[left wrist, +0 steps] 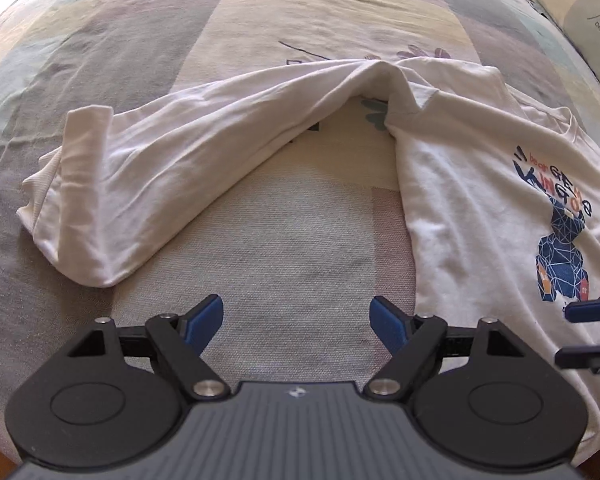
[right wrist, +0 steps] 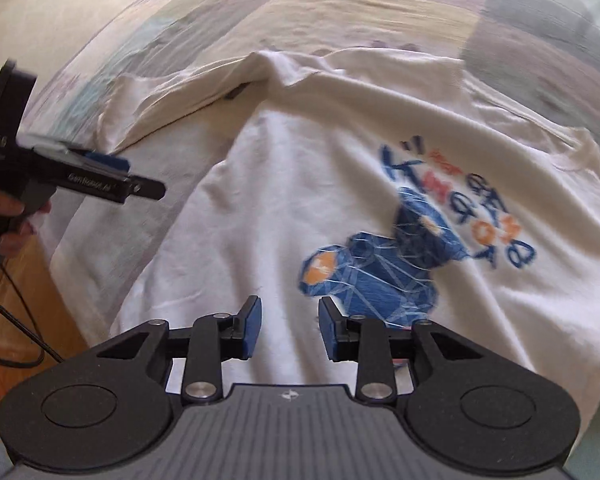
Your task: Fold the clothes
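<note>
A white long-sleeved shirt [left wrist: 472, 184] with a blue bear print [left wrist: 560, 256] lies on the bed, front up. Its sleeve [left wrist: 148, 176] stretches out to the left, cuff end bunched. My left gripper [left wrist: 298, 322] is open and empty, above bare bedsheet between sleeve and body. My right gripper [right wrist: 288, 328] is open and empty, just above the shirt's body [right wrist: 260, 208] near its lower hem, beside the bear print [right wrist: 384, 264]. The left gripper also shows in the right wrist view [right wrist: 116, 176], held by a hand at the left. The right gripper's fingers [left wrist: 592, 312] show at the left wrist view's right edge.
The bed is covered by a pastel patchwork sheet [left wrist: 260, 20] with flower prints. A pillow [left wrist: 580, 4] lies at the far right corner. The bed's near edge and wooden floor [right wrist: 32, 292] are at the left, with a black cable [right wrist: 16, 320].
</note>
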